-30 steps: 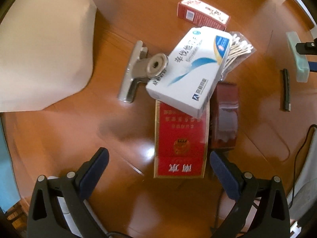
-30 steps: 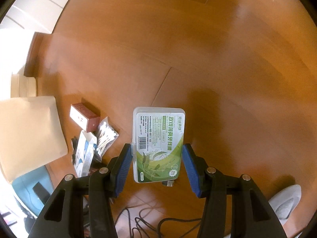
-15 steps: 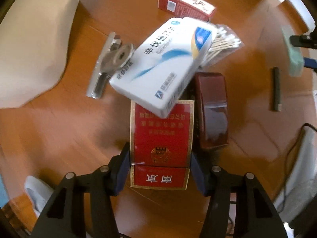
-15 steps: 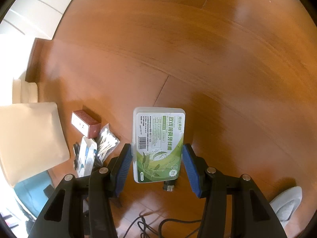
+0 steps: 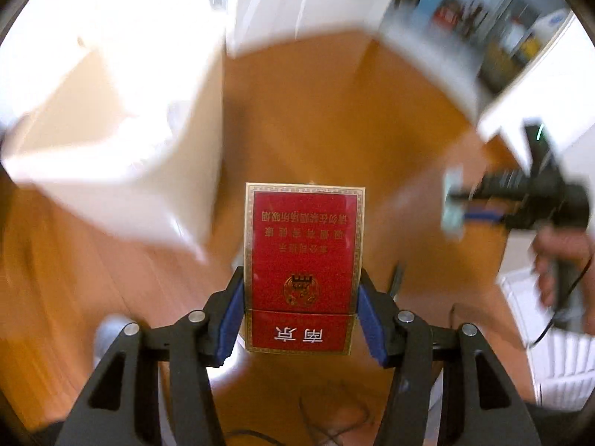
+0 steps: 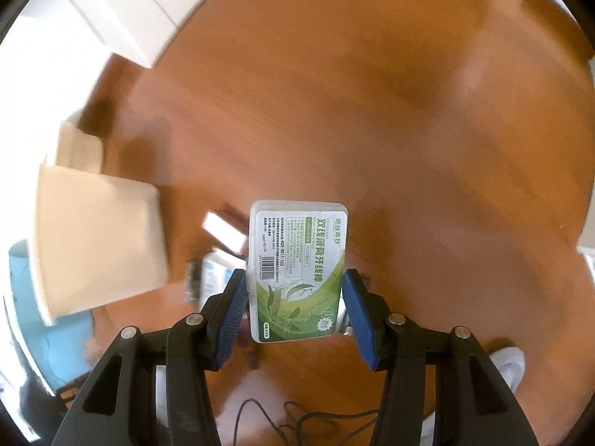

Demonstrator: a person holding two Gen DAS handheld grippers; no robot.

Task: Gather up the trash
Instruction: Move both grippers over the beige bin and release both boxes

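Observation:
My left gripper [image 5: 300, 314] is shut on a red cigarette pack [image 5: 302, 260] with gold trim, held up high above the wooden floor [image 5: 327, 111]. My right gripper [image 6: 293, 297] is shut on a clear plastic floss-pick box [image 6: 297, 271] with a green label. In the left wrist view the right gripper [image 5: 455, 208] shows blurred at the right edge, a person's hand [image 5: 561, 264] behind it. Below the floss box, the remaining litter [image 6: 223, 238] lies blurred on the floor: a white medicine box and a small reddish box.
A pale paper bag [image 6: 96, 238] stands open at the left of the litter, also blurred in the left wrist view as a bag [image 5: 111, 141]. White cabinets [image 5: 465, 29] and a shelf rise at the back. Black cables [image 6: 297, 412] trail on the floor near me.
My left gripper closed on the red pack and lifted it well off the floor, tilting up toward the room. My right gripper rose with the floss box held throughout.

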